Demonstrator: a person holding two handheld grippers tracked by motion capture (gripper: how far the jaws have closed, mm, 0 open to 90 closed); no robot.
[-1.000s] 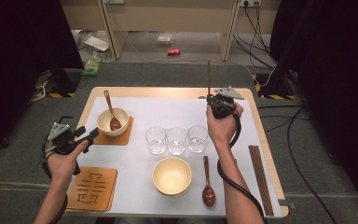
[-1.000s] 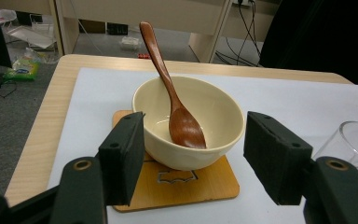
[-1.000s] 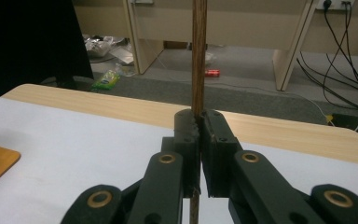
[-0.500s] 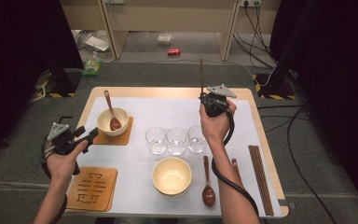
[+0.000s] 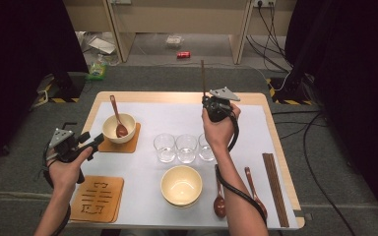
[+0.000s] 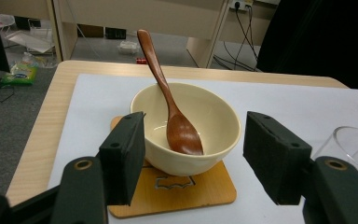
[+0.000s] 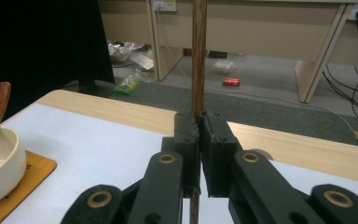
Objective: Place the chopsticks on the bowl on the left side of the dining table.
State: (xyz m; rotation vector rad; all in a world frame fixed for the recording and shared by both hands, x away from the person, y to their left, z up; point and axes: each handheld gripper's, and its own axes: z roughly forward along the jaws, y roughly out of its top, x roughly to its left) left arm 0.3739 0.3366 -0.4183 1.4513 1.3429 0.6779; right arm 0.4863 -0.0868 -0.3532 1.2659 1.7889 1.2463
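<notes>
A: Right gripper [image 7: 199, 154]?
B: Jaws clamped on an upright chopstick [image 7: 198, 56], held above the table's [image 5: 177, 96] far side.
A: Left gripper [image 6: 193, 154]?
B: Jaws wide apart, empty, just short of the bowl [image 6: 186, 128] with spoon [image 6: 170, 100].

Cream bowl [image 6: 186, 128] with reddish-brown spoon [image 6: 170, 100] on orange-tan coaster [image 6: 186, 189]; second coaster [image 5: 97, 198] has cut-out pattern. White mat [image 5: 177, 120], light wood table [image 5: 270, 118], dark-brown chopstick [image 7: 198, 56], black grippers.

High view looks down; both gripper views sit low, sharing the bowl [image 6: 186, 128].
</notes>
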